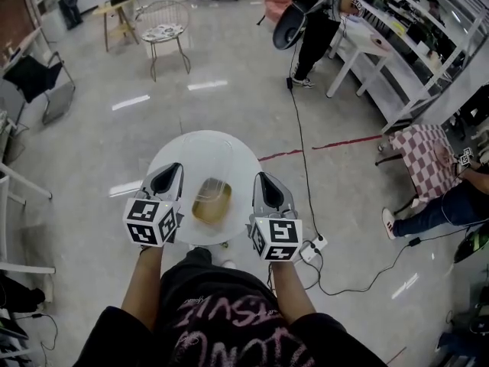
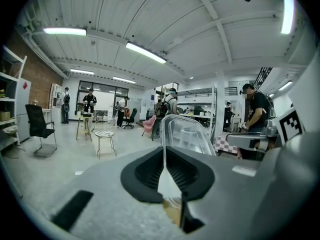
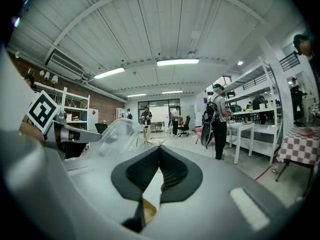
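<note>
1. My left fingers (image 1: pixel 170 179) were clenched on the left edge of the raised lid (image 1: pixel 206 153), as far as I could tell.
2. The clear clamshell box (image 1: pixel 212 203), with yellowish contents, sat open mid-desk (image 1: pixel 244 155).
3. My right fingers (image 1: pixel 267 191) were clenched empty, just beside it.
4. A power strip (image 1: pixel 313 247) and cable (image 1: pixel 298 144) lay on the floor (image 1: pixel 229 82); nothing blocked me.

Clear container (image 1: pixel 212 199) blocks table (image 1: pixel 244 167) centre (lid (image 1: pixel 205 155) upright).
</note>
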`<state>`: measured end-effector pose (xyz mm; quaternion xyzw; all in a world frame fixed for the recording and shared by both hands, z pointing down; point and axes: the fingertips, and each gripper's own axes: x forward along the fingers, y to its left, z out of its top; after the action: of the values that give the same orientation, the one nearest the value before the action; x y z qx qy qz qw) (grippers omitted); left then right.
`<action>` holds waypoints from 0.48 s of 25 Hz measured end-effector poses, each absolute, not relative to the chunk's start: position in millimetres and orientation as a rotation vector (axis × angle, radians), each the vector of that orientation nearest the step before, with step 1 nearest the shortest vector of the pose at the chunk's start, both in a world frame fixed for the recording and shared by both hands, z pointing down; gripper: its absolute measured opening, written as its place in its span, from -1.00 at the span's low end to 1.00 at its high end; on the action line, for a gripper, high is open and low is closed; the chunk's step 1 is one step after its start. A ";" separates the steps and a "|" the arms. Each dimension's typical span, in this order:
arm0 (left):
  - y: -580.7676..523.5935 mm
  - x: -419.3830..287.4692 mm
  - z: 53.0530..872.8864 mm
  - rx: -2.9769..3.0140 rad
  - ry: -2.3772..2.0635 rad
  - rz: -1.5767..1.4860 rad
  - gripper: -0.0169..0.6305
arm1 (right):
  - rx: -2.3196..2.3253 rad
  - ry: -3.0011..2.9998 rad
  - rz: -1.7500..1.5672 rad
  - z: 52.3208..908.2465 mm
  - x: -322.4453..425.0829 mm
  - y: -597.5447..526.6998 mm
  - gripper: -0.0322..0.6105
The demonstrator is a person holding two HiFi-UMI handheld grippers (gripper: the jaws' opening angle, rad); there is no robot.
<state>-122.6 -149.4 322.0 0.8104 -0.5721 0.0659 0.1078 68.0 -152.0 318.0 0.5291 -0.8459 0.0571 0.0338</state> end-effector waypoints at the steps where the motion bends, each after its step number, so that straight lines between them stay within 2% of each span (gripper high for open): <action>1: -149.4 -122.2 318.9 2.389 -1.690 0.188 -0.90 | 1.630 -2.606 0.173 316.3 69.3 -152.3 -0.89; 12: -147.7 -120.2 299.3 2.407 -1.736 0.163 -0.90 | 1.638 -2.633 0.148 303.6 76.1 -152.7 -0.89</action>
<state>-120.2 -147.7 299.3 0.8069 -0.5820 0.0547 0.0845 76.1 -152.7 303.6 0.5275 -0.8480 0.0477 0.0185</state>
